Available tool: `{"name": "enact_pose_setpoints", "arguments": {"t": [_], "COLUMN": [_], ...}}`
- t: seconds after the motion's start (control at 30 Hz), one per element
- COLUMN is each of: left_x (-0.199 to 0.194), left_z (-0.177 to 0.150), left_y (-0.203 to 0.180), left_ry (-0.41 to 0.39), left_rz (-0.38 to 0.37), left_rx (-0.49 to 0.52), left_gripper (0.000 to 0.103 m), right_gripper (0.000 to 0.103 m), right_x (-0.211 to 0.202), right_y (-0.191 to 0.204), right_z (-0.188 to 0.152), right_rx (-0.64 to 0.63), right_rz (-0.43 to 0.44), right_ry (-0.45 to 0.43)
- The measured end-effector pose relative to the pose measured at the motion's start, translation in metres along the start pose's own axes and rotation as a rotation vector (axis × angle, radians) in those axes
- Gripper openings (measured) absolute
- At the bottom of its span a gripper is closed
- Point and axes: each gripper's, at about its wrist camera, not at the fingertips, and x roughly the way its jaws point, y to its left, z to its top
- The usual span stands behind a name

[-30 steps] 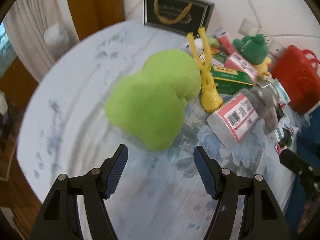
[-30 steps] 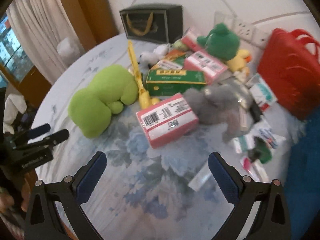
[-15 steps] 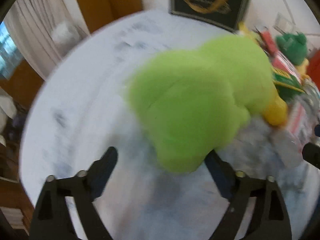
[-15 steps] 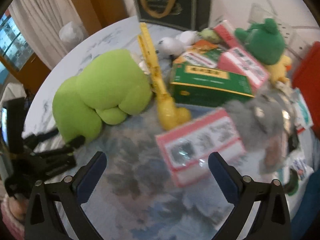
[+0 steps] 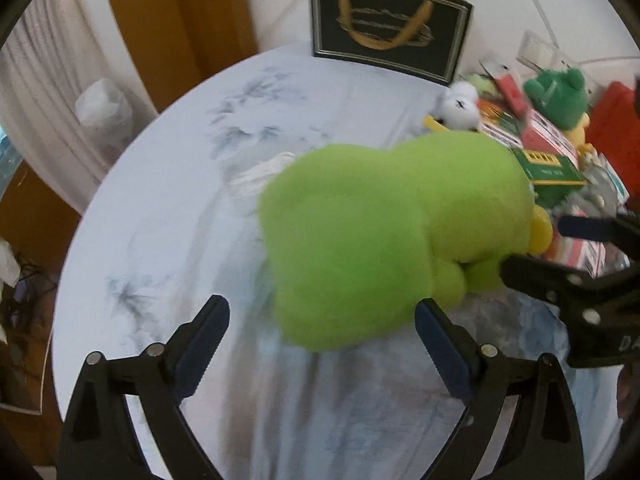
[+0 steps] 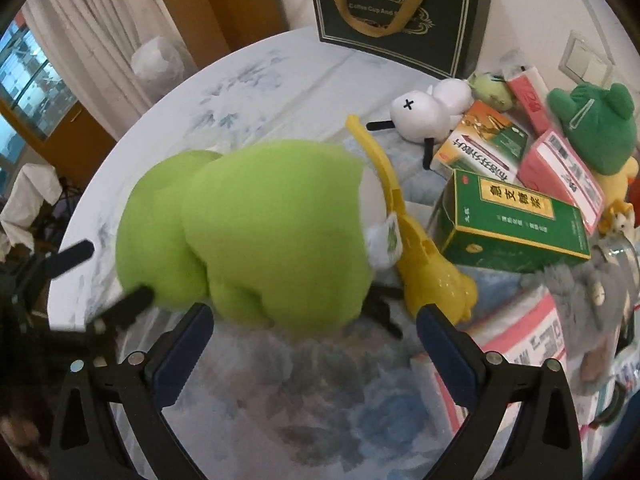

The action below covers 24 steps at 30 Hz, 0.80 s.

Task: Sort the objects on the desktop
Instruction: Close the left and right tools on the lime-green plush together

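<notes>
A big lime-green plush toy (image 5: 392, 236) lies on the round table's pale flowered cloth (image 5: 180, 184). My left gripper (image 5: 320, 320) points down at its near end, jaws wide open, with the plush bulging just between the fingertips and no pad pressing on it. My right gripper (image 6: 314, 320) is also open, straddling the plush (image 6: 256, 232) from the other side. Each gripper shows in the other's view: the right gripper (image 5: 560, 248) at the plush's right flank, the left gripper (image 6: 104, 276) at its left flank.
A yellow plastic toy (image 6: 420, 264) lies against the plush. Behind it are a green box (image 6: 512, 220), pink packs (image 6: 560, 168), a white plush (image 6: 428, 116), a dark green frog plush (image 6: 596, 128) and a grey plush (image 6: 580, 292). A black gift bag (image 6: 400, 12) stands at the back, a red basket (image 5: 612, 128) at the right.
Both grippers have moved in and down onto the lime-green plush, which now fills both views. The left jaws have opened wider. The right gripper has shifted left, away from the pink pack.
</notes>
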Motion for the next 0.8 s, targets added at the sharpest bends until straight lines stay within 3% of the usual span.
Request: {"name": "enact_pose_setpoints", "arguments": {"t": [0.2,0.63,0.73,0.8], "left_x": [0.021,0.061,0.06,0.055], "left_z": [0.011,0.034,0.033,0.031], "left_y": [-0.007,0.007,0.005,0.001], "left_ry": [0.015,0.041,0.017,-0.003], "left_rz": [-0.019,-0.15,-0.153,-0.137], "left_rx": [-0.027,-0.03,-0.01,0.004], "left_gripper": [0.096,0.1,0.092,0.083], "right_gripper": [0.103,0.103,0.103,0.097], "right_x": [0.012,0.052,0.052,0.05], "right_y": [0.001,0.011,0.011,0.014], "right_z": [0.005,0.034,0.034,0.034], "right_rx": [0.006,0.003,0.002,-0.008], "right_rz": [0.001,0.023,0.015,0.004], "right_ry": [0.007,0.011,-0.001,-0.003]}}
